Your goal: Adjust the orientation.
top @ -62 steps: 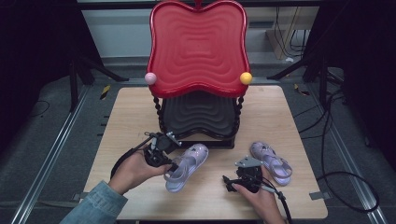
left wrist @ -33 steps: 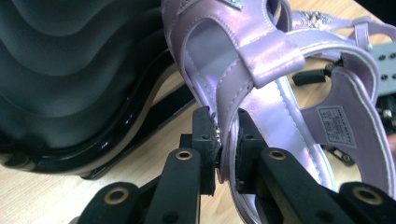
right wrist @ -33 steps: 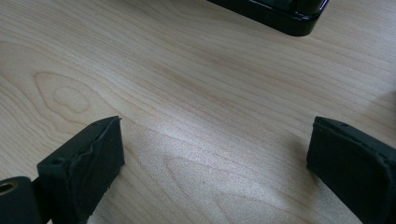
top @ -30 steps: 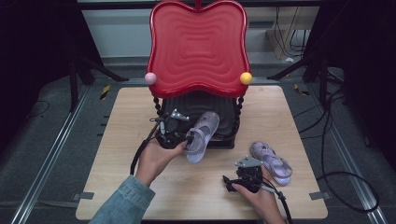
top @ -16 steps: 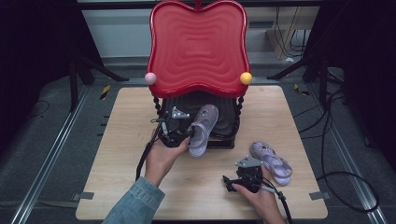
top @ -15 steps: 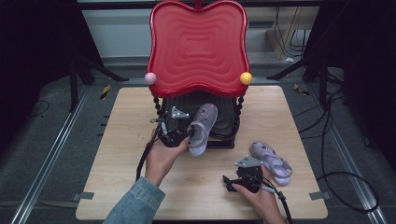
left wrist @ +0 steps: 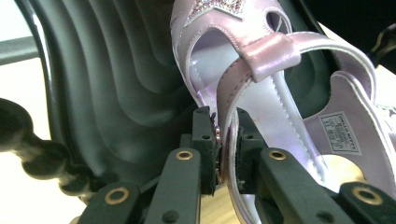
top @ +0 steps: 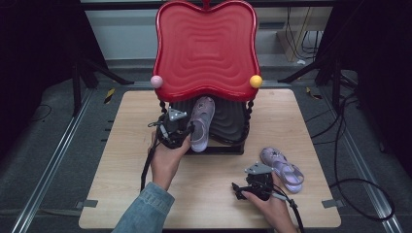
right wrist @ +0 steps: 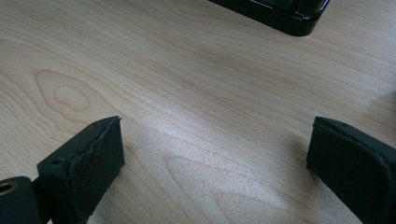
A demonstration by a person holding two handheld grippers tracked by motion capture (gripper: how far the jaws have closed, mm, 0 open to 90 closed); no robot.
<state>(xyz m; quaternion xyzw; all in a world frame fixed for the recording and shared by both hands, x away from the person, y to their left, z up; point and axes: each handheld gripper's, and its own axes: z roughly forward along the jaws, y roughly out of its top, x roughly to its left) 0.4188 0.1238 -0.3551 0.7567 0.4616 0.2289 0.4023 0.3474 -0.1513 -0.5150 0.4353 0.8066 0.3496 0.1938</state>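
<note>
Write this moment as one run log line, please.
left gripper: shut on sandal strap, over black shelf | right gripper: open, on table | second sandal: on table

Left gripper (top: pixel 188 130): moved from the table's near left up to the black ribbed lower shelf (top: pixel 228 119) of the red rack.
Lilac sandal (top: pixel 201 121): was lifted off the table, carried forward clamped by its side strap, and its toe went onto the shelf.

left hand-held gripper (top: pixel 180 130) clamped, extended forward, right hand-held gripper (right wrist: pixel 212 163) wide open, low
</note>
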